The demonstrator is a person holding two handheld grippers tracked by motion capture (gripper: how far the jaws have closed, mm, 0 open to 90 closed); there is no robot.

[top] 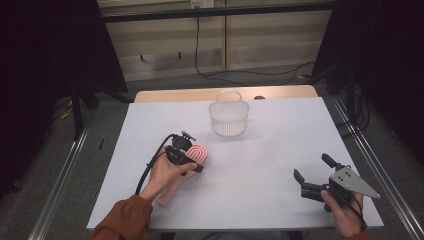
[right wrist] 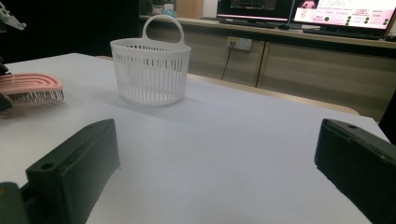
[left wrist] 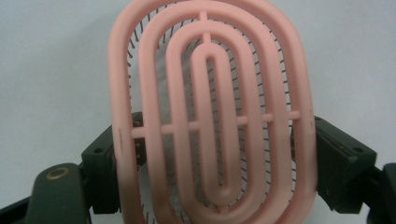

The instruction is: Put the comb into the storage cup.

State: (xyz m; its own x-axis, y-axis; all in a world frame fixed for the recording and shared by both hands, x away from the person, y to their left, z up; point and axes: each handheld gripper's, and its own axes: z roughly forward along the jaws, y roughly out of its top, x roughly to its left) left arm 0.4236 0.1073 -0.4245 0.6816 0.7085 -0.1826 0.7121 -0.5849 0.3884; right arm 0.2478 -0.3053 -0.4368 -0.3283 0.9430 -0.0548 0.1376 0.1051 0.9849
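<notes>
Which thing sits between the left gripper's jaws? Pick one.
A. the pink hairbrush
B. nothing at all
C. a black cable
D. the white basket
A: in the left gripper view the two black jaws of the left gripper press on either edge of the pink hairbrush, while the white basket stands apart, farther up the table.

No readable text anywhere; the monitors (right wrist: pixel 345 14) at the back show coloured screen content too small and blurred to read.
</notes>
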